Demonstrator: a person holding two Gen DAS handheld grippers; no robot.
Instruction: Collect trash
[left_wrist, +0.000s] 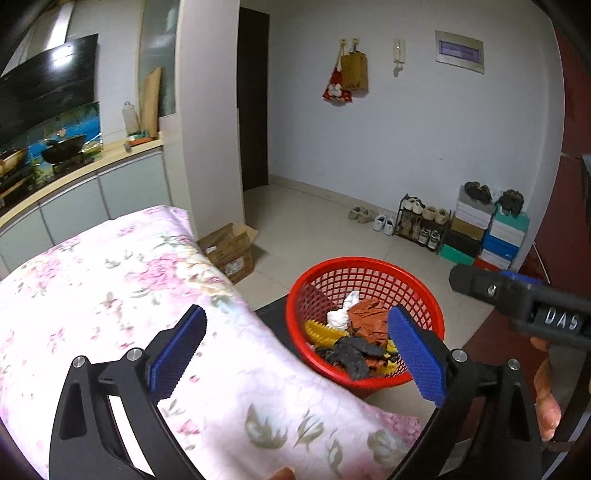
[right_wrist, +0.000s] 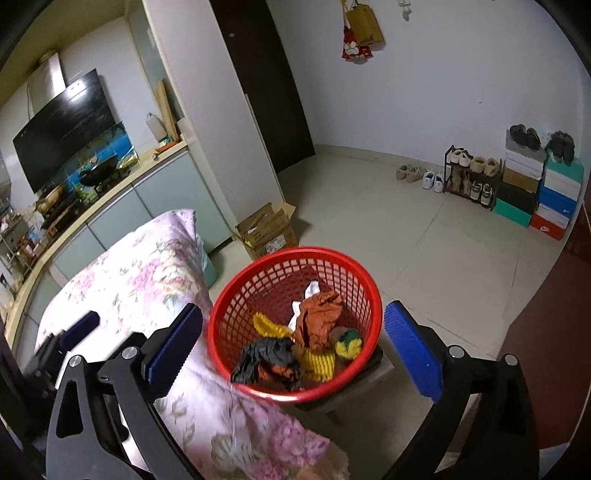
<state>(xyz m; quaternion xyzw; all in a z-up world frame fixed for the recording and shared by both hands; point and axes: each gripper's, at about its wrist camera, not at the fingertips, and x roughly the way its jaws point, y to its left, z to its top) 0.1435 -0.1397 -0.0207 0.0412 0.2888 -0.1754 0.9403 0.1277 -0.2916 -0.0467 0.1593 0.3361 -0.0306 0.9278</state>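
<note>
Both wrist cams look forward and down, close to the red basket (left_wrist: 364, 317) (right_wrist: 295, 325). Left cam sits more to the left, above the floral cloth (left_wrist: 122, 295); right cam is nearer the basket. Both share basket, cloth, shoe rack (left_wrist: 421, 223) (right_wrist: 469, 181), kitchen counter.

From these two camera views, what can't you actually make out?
- Bottom of the red basket: both views, buried under crumpled scraps.
- What the basket stands on: both views, mostly hidden by the basket itself.
- Cardboard box contents: both views, too small.
- Floral cloth: hides whatever lies beneath.
</note>
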